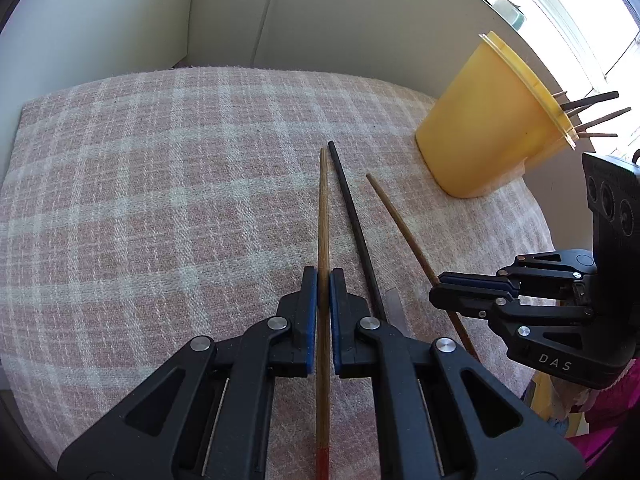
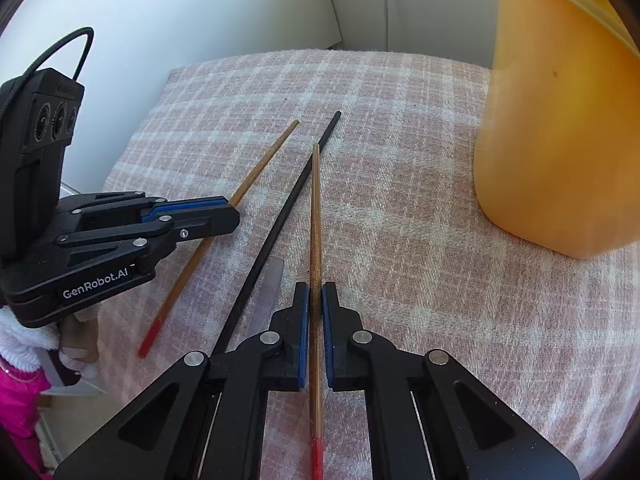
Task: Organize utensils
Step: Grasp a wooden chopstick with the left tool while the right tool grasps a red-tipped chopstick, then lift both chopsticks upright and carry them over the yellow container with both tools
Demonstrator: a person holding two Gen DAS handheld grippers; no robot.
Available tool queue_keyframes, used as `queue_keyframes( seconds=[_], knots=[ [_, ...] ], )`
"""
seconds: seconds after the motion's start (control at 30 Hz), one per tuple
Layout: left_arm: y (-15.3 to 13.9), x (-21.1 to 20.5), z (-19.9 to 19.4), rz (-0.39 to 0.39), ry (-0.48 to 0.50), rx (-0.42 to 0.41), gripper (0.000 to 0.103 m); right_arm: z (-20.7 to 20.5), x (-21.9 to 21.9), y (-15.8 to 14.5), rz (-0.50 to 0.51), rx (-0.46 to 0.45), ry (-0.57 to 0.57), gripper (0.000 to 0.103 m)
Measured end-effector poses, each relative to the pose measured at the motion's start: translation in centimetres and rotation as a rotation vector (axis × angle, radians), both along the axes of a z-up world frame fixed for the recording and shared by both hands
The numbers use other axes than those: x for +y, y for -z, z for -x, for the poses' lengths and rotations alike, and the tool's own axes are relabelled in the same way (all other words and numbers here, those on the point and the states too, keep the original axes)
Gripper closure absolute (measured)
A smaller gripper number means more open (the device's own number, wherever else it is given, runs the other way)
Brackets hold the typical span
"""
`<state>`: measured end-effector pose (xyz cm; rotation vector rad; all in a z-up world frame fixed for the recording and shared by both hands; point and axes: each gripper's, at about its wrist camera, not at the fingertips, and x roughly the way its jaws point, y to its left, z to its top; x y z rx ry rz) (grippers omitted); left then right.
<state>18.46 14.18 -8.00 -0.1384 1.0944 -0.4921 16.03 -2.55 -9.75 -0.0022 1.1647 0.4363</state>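
Black grippers, blue-padded fingers (image 1: 311, 300), silver screws, "GenRobot.AI" and "DAS" lettering; pink sleeve (image 2: 16, 396), white cuff (image 2: 24, 334).

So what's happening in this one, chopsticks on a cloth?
A person holds a gripper in each hand over a pink checked cloth. The left gripper is shut on one wooden chopstick with a red end, and the right gripper is shut on a second one. A black chopstick lies loose on the cloth between them. The yellow cup beside them already holds several sticks; these two have not gone in yet.
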Motion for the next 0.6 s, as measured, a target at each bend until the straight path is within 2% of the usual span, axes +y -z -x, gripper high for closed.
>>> queue_keyframes(
  seconds=[0.27,0.6],
  knots=[
    [-3.8,1.9,1.6,0.065,-0.009,-0.096,0.099,2.2,-2.5,-3.2,-0.037,-0.108,0.015,0.098],
    [-8.8,0.8,3.9,0.092,0.023,-0.224,0.099,5.4,-5.2,-6.6,-0.064,-0.242,0.013,0.098]
  ],
)
